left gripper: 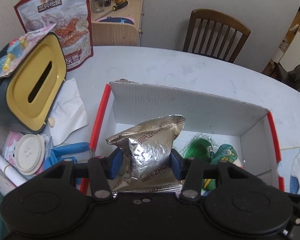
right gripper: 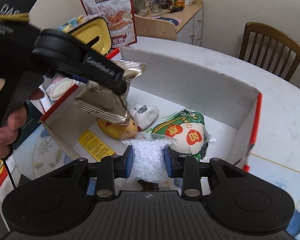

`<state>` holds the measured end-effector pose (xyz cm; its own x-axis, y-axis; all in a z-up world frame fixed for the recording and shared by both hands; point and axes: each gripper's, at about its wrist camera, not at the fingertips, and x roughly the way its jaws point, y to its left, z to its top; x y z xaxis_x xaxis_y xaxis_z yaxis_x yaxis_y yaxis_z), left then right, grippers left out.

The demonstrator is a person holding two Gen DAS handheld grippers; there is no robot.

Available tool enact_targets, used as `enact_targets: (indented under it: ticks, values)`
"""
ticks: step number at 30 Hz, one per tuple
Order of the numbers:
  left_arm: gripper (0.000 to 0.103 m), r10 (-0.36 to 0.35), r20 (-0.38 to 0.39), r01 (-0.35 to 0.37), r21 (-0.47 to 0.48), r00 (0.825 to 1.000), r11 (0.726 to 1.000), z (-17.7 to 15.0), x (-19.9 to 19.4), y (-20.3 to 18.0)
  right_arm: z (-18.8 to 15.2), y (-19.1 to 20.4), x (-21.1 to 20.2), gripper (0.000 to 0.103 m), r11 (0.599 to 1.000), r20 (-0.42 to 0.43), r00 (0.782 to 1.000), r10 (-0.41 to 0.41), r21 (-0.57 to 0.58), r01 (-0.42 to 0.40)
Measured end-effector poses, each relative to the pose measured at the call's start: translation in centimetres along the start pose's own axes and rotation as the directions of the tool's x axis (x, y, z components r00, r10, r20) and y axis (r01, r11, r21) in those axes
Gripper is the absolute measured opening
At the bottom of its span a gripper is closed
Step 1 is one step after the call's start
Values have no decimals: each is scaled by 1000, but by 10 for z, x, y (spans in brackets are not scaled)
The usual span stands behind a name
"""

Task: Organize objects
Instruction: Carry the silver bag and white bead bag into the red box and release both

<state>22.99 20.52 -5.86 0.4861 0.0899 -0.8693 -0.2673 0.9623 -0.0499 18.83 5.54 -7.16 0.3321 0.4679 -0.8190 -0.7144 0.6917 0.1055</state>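
Between the left fingers a crinkled silver foil packet [left gripper: 150, 152]; between the right fingers, a clear bag of white granules [right gripper: 149, 160]; ahead, a red-edged white box [left gripper: 192, 108].

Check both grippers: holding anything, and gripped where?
Left gripper pinches a crinkled silver foil packet across its lower middle. Right gripper pinches a clear plastic bag of white granules across its middle. Both hang over the open cardboard box.

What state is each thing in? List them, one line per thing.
Left hand-held gripper: shut on the silver foil packet.
Silver foil packet: crumpled, held above the box.
Right hand-held gripper: shut on the clear bag of white beads.
Clear bag of white beads: sealed, held over the box.
Red-edged white cardboard box: open, holding several items.
Yellow-lidded tissue box: lid on, slot showing no tissue.
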Motion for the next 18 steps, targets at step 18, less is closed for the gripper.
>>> enact_targets:
  ticks: [18]
  values:
    - [50, 34, -49, -32, 34, 998, 999, 4, 40, -7, 1, -4, 8, 32, 999, -12, 1000, 24, 38, -23]
